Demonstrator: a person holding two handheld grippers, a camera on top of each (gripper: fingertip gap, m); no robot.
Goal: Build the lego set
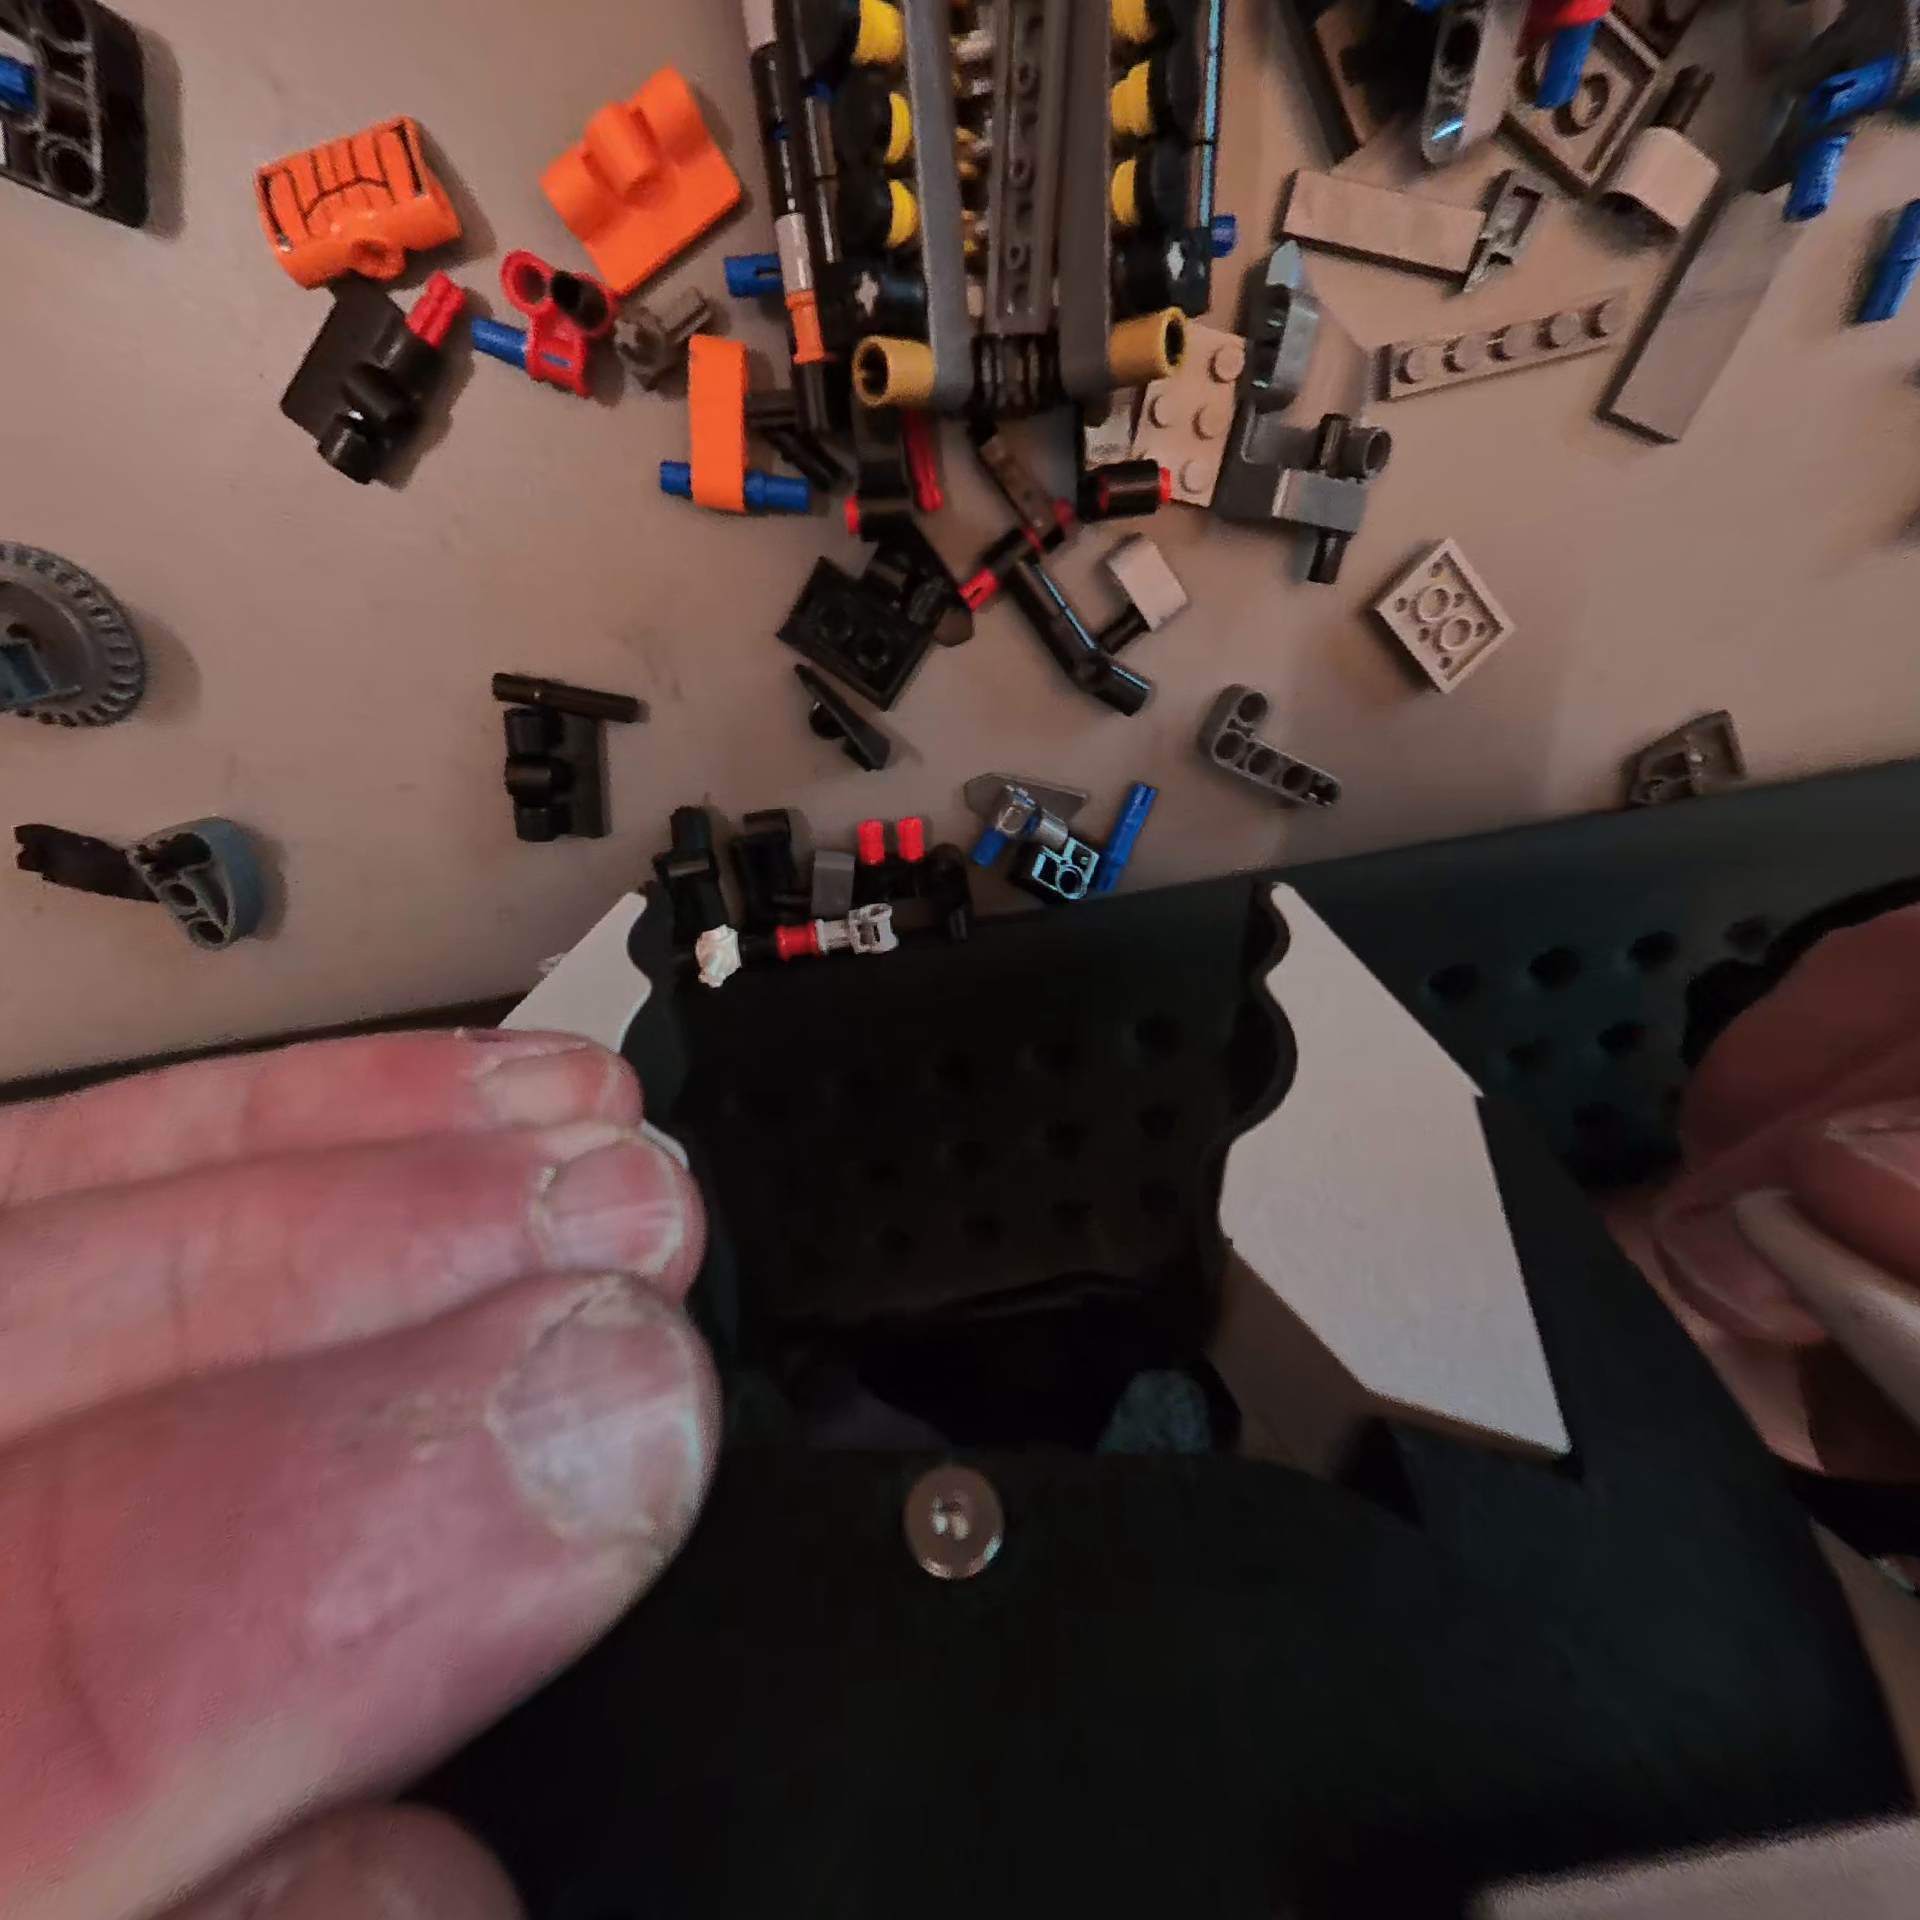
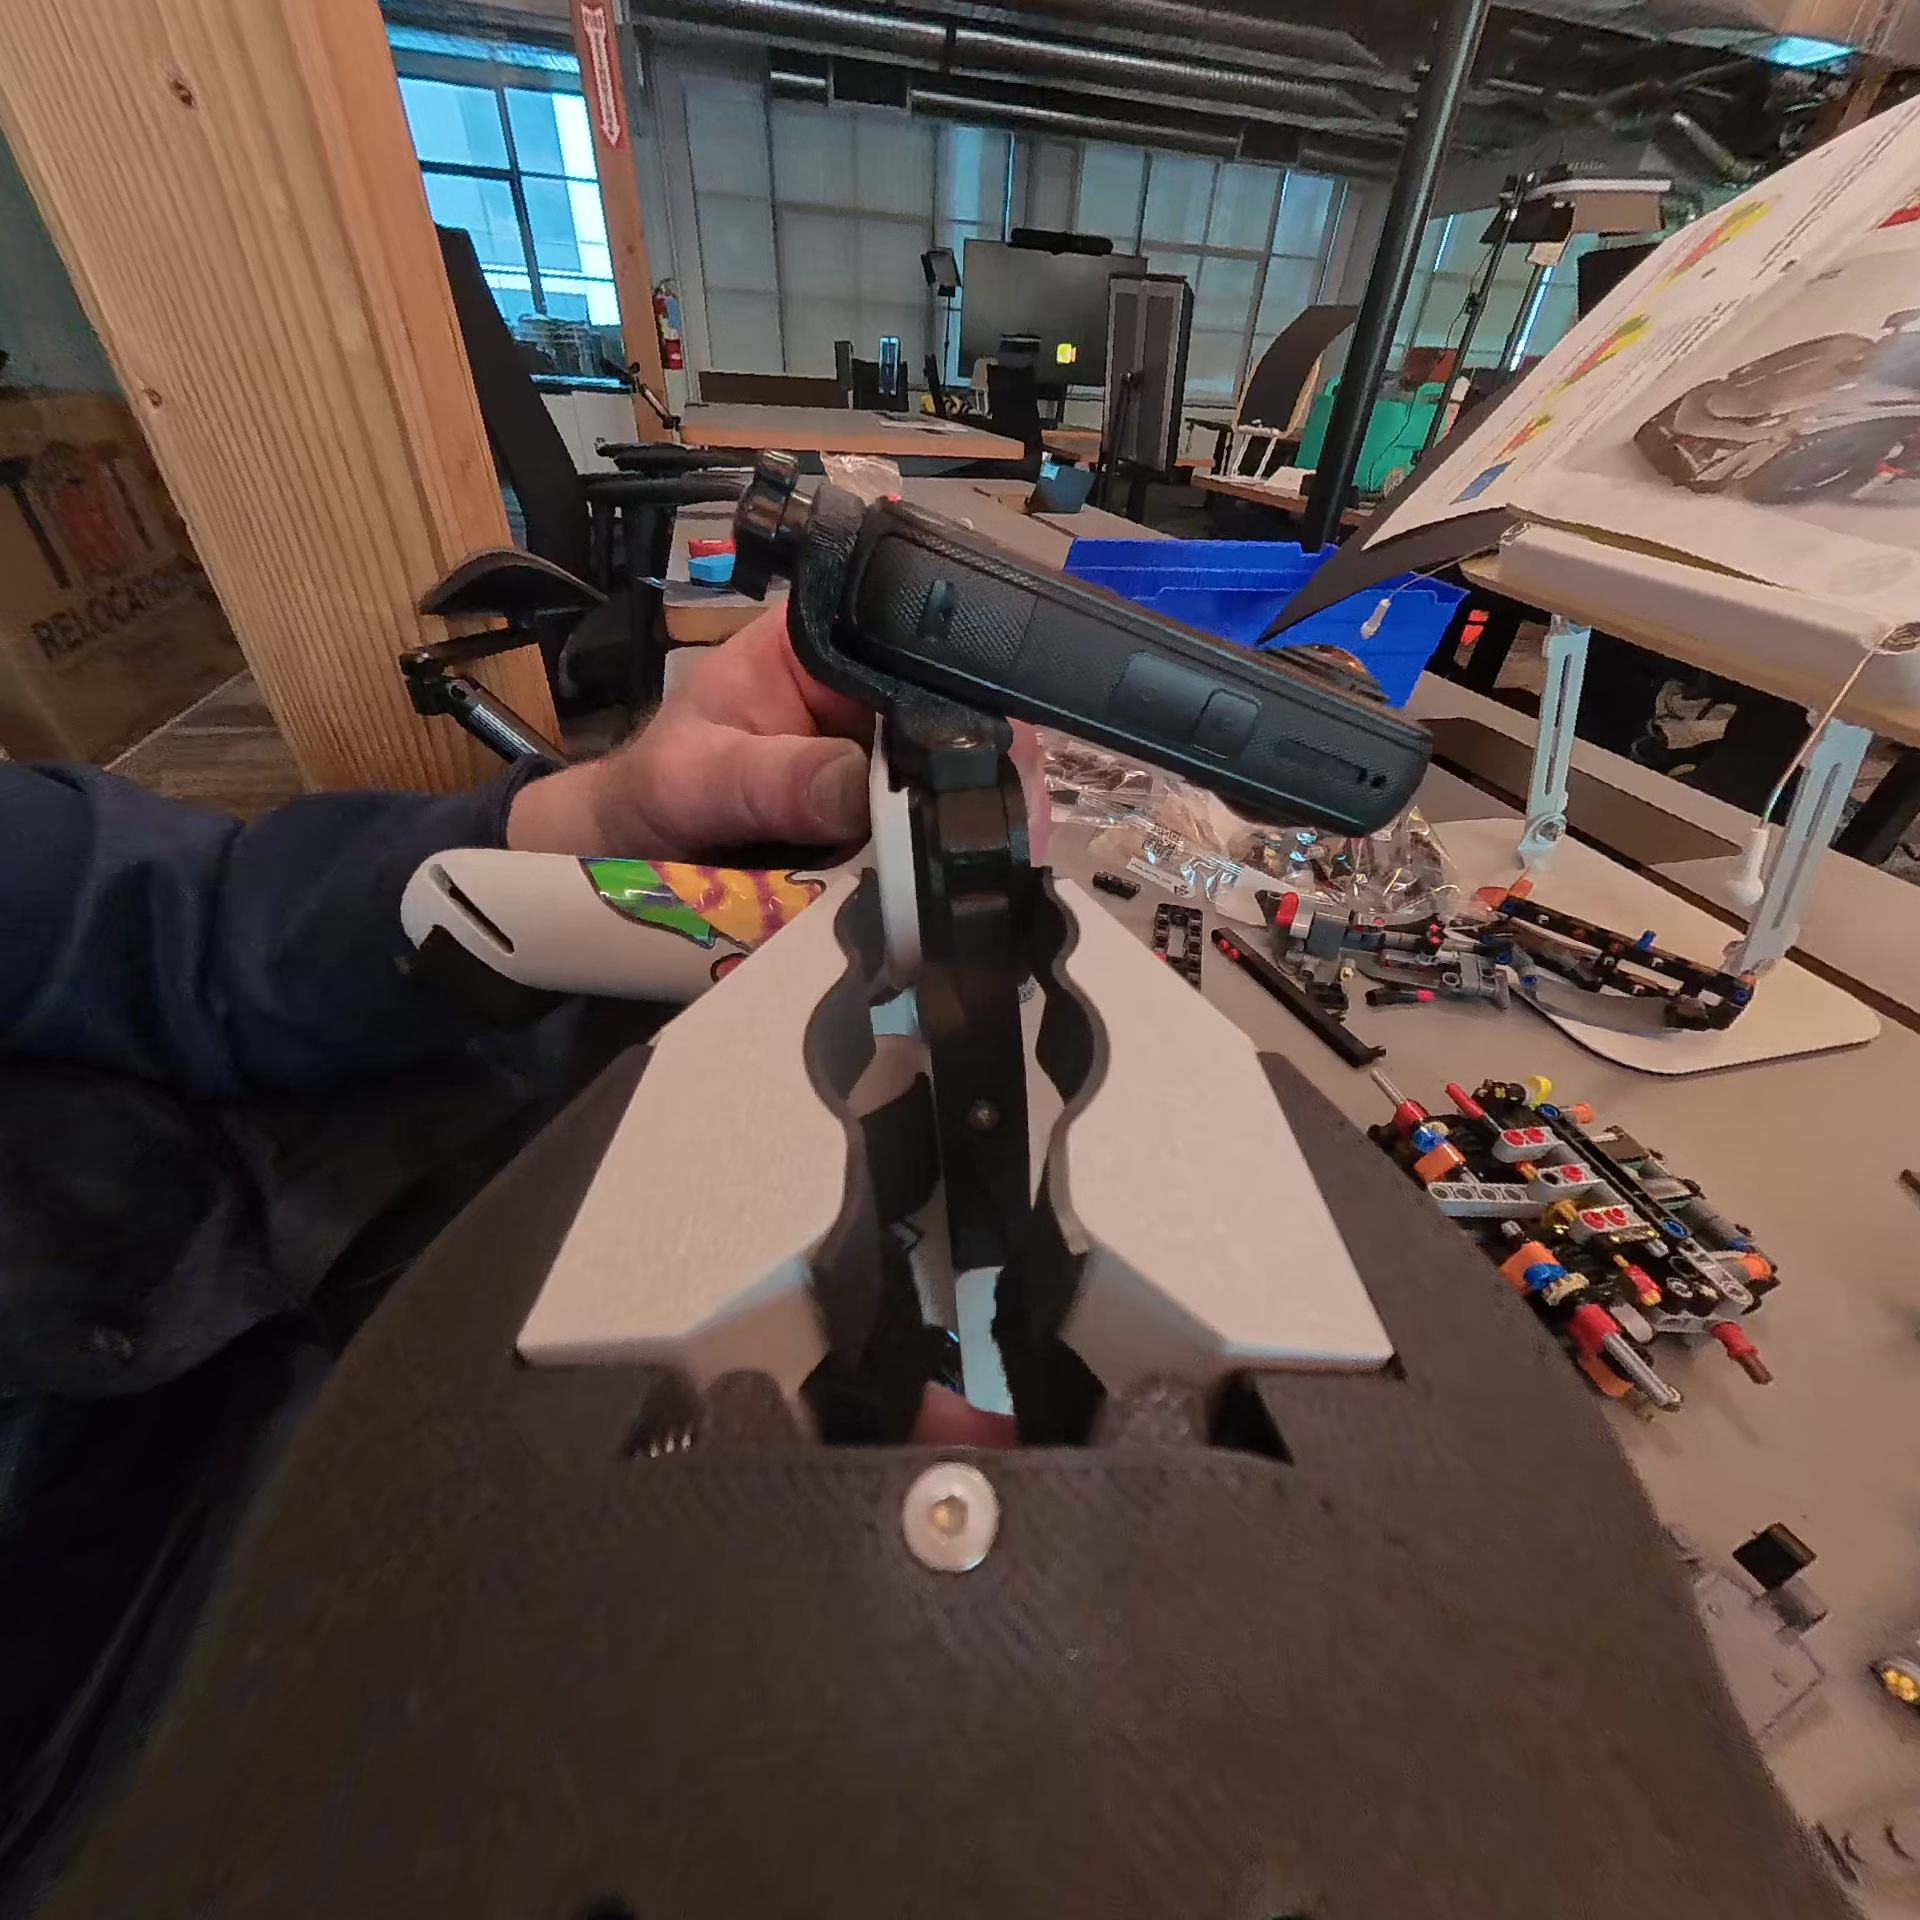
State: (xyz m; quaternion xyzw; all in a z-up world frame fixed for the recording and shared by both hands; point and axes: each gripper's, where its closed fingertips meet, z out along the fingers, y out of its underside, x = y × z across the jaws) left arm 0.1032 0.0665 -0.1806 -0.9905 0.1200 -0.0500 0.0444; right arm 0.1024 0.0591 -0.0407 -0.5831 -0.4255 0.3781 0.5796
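Many lego pieces — grey table

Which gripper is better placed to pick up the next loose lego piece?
Left, tentatively: the left gripper points down at the loose lego pieces just ahead, while the right gripper faces sideways, its fingers either side of the left gripper's mount.
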